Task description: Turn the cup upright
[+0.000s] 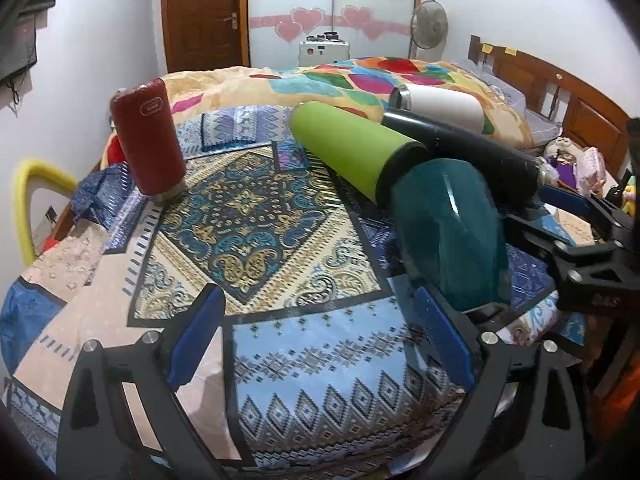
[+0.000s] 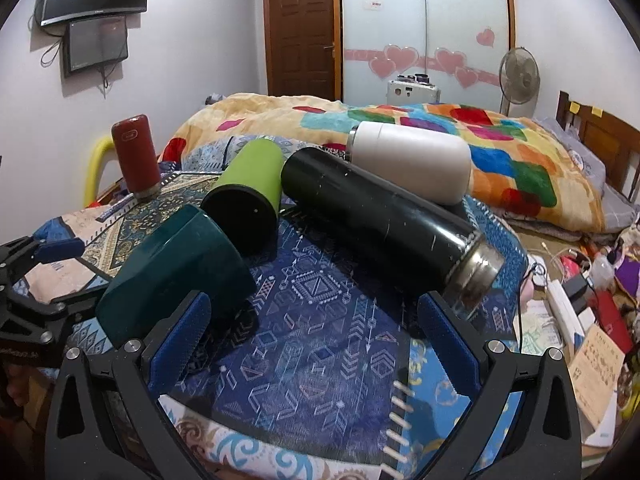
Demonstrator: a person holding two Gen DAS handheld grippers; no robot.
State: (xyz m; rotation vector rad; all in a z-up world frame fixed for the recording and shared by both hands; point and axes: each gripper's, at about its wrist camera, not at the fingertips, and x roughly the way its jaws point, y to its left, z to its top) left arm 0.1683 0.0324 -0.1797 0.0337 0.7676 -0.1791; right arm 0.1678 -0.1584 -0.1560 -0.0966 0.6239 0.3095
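Several cups lie on a patterned blanket on the bed. A dark teal cup [image 1: 452, 232] [image 2: 172, 272] lies tipped over beside a green cup [image 1: 344, 148] [image 2: 248, 188], a black flask [image 1: 460, 148] [image 2: 384, 220] and a white cup [image 1: 440, 106] [image 2: 412, 164], all on their sides. A red cup [image 1: 148, 140] [image 2: 134, 158] stands mouth down at the far left. My left gripper [image 1: 320, 340] is open and empty, the teal cup just beyond its right finger. My right gripper [image 2: 312, 344] is open and empty, between the teal cup and the flask's mouth.
A colourful quilt [image 2: 500, 148] is heaped behind the cups. The wooden headboard [image 2: 600, 136] and loose clutter [image 2: 580, 300] are on the right. A yellow bar [image 1: 24, 208] sits at the bed's left edge. The right gripper [image 1: 592, 264] shows in the left wrist view.
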